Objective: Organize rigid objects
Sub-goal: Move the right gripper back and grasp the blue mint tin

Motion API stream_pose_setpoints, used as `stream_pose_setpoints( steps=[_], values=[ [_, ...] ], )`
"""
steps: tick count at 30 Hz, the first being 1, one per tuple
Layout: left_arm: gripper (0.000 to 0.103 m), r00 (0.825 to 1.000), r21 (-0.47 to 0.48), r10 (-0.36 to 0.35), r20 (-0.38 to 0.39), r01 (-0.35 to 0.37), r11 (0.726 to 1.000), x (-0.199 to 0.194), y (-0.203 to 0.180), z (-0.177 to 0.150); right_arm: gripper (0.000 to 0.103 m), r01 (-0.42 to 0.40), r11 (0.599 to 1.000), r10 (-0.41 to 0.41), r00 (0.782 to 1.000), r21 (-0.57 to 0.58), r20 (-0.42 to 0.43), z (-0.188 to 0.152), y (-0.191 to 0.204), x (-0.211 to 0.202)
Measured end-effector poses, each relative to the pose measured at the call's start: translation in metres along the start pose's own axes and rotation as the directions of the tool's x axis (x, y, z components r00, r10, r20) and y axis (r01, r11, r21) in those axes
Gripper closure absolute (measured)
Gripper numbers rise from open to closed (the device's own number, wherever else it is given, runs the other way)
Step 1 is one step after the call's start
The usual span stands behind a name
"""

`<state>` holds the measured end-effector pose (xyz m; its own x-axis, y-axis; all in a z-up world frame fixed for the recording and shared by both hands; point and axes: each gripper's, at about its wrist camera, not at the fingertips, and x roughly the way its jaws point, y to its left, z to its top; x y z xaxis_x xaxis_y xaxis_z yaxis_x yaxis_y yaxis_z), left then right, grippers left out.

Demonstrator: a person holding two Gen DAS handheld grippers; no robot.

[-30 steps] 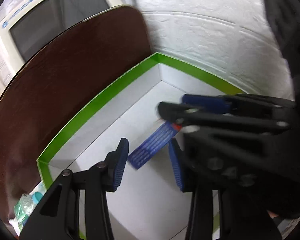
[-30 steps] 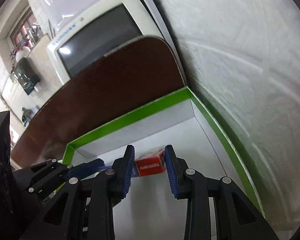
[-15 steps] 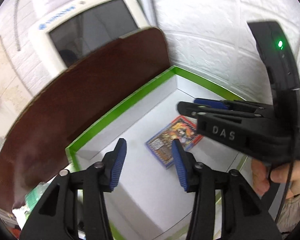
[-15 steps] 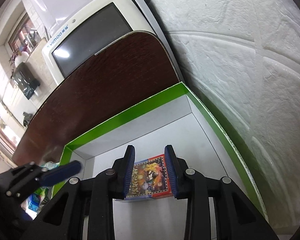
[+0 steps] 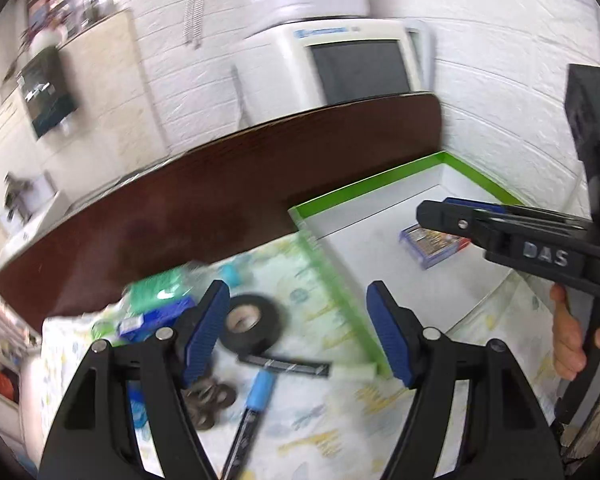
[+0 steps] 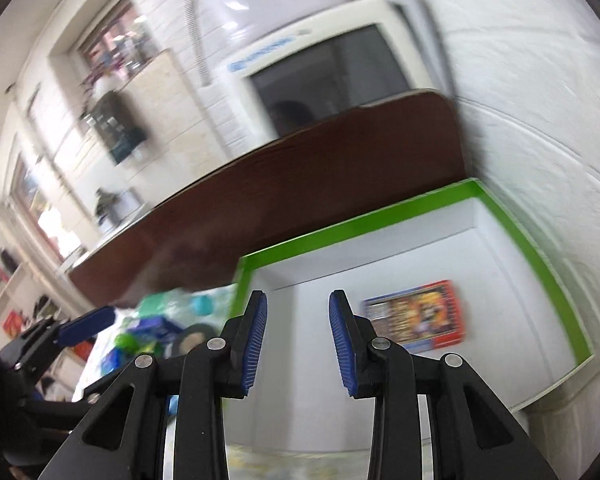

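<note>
Right wrist: colourful card pack [image 6: 416, 317] flat inside green-rimmed box [image 6: 532, 244].

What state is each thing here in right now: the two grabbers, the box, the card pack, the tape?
Left gripper: open, empty.
Right gripper: open, empty.
Green-rimmed box: open-topped, holding one pack.
Card pack: lying flat inside the box.
Black tape roll: flat on the cloth, outside the box.

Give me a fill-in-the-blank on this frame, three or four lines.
1. The card pack lies flat inside the white box with the ____ rim.
2. The right tongs hold ____.
3. The black tape roll lies ____ the box, on the patterned cloth.
4. The left tongs are ____.

Missing words: green; nothing; outside; open
</note>
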<state>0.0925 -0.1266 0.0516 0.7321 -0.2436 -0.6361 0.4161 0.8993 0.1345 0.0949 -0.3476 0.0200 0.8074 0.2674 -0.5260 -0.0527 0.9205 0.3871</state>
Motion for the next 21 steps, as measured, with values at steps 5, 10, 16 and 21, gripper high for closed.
stream_pose_setpoints(
  steps=[5,10,16,21],
  values=[
    [0.033,0.995,-0.141,0.093,-0.033,-0.097,0.985,-0.016,0.063,-0.039,0.062,-0.09,0.988,0.082,0.994,-0.124,-0.068,-0.012,0.063,0.011],
    [0.031,0.969,-0.224,0.235,-0.069,-0.245,0.943,-0.025,0.118,-0.082,0.062,-0.167,0.968,0.136,0.977,-0.189,-0.167,-0.029,0.121,0.04],
    [0.028,0.966,-0.326,0.236,-0.105,-0.258,0.909,-0.026,0.17,-0.131,0.061,-0.218,0.947,0.151,0.95,-0.235,-0.274,-0.049,0.184,0.08],
    [0.028,0.973,-0.404,0.202,-0.113,-0.23,0.885,-0.019,0.197,-0.156,0.043,-0.274,0.932,0.189,0.926,-0.239,-0.328,-0.064,0.231,0.109]
  ],
)
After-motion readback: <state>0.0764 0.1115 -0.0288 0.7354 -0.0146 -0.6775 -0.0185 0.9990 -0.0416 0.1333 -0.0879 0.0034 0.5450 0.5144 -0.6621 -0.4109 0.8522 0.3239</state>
